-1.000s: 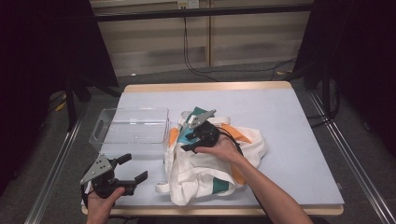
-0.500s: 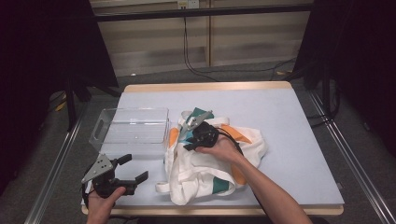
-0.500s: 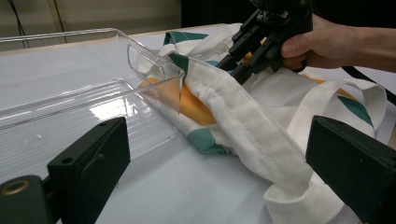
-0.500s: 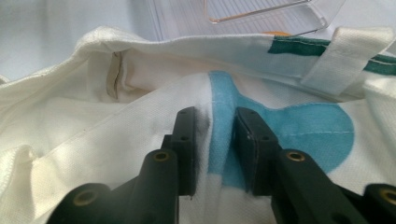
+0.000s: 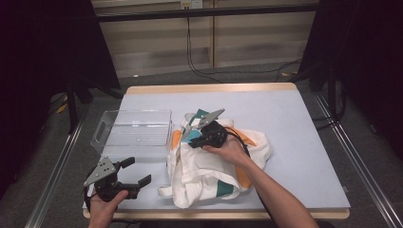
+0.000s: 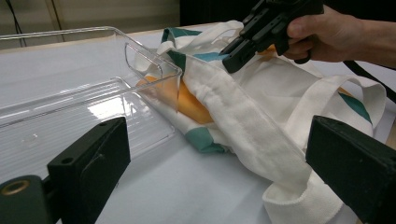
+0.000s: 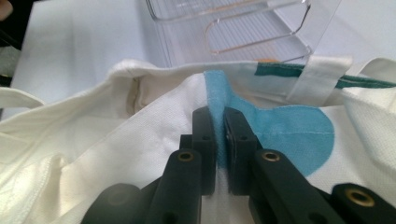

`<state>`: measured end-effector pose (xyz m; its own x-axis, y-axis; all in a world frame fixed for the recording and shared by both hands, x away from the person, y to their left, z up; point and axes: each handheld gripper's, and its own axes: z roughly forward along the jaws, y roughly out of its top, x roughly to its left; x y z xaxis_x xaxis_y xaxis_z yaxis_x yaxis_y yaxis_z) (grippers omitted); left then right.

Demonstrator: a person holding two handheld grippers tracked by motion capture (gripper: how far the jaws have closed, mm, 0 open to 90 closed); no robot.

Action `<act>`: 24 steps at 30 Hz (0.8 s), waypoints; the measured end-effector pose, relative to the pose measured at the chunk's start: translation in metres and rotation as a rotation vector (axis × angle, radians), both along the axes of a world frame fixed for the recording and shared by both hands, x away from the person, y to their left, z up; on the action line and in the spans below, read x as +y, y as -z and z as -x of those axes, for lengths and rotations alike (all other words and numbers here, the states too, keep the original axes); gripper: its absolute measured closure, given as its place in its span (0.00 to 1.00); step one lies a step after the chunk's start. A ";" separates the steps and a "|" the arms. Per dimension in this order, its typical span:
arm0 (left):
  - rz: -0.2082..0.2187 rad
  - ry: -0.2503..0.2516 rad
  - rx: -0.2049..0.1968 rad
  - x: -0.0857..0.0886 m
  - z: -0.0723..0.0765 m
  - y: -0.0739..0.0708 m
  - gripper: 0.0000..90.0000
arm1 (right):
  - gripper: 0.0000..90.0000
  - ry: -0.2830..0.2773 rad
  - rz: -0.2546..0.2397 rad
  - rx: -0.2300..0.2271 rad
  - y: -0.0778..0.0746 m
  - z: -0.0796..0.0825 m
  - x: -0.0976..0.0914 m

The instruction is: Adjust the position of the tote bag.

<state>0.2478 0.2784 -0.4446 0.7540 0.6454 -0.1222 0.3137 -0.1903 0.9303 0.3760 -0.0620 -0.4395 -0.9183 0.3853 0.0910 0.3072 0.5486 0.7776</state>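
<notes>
Our right tool (image 7: 219, 140) has just been closing, and its jaws now pinch a raised fold of the tote bag (image 5: 209, 166) at its blue patch. The bag lies crumpled mid-worktop (image 5: 294, 114), just beside the clear plastic bin (image 5: 135, 128). Our left tool (image 5: 127, 173) hangs wide open, gripping nothing, near the worktop's front left corner, apart from the bag.

Bare counter (image 5: 294, 114) right of and behind tote bag (image 5: 209, 175): wide passage. Clear bin (image 5: 135, 133) just beside bag's left edge, no gap between. Bag's loose handle (image 5: 164, 191) lies across front strip near left gripper (image 5: 130, 173). Right gripper (image 5: 197, 137) sits on bag's top fold, near bin wall.
</notes>
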 end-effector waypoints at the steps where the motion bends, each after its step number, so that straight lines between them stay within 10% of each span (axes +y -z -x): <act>1: 0.000 -0.003 0.001 0.000 0.000 0.000 0.07 | 0.95 -0.004 -0.007 -0.002 -0.002 0.001 -0.001; 24: -0.004 -0.001 0.011 0.000 -0.002 0.002 0.07 | 0.96 0.008 -0.252 -0.019 -0.040 0.013 -0.048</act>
